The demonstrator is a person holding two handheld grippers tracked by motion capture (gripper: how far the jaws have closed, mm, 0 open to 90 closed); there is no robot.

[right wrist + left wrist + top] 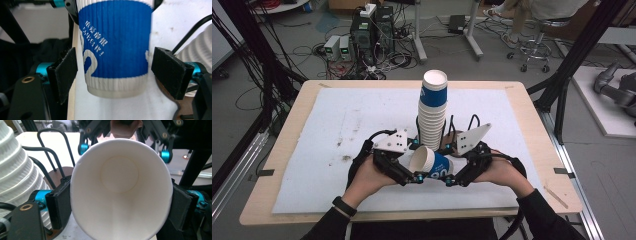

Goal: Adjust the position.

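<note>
left hand-held gripper [121, 202] clamps paper cup [120, 192] rim.

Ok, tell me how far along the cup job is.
Done: many cups sit nested in the stack on its wire holder. In hand: one loose cup lies sideways between the two; the left hand-held gripper clamps its rim, the right hand-held gripper stands open around its base. Left: getting that cup where it belongs.
</note>
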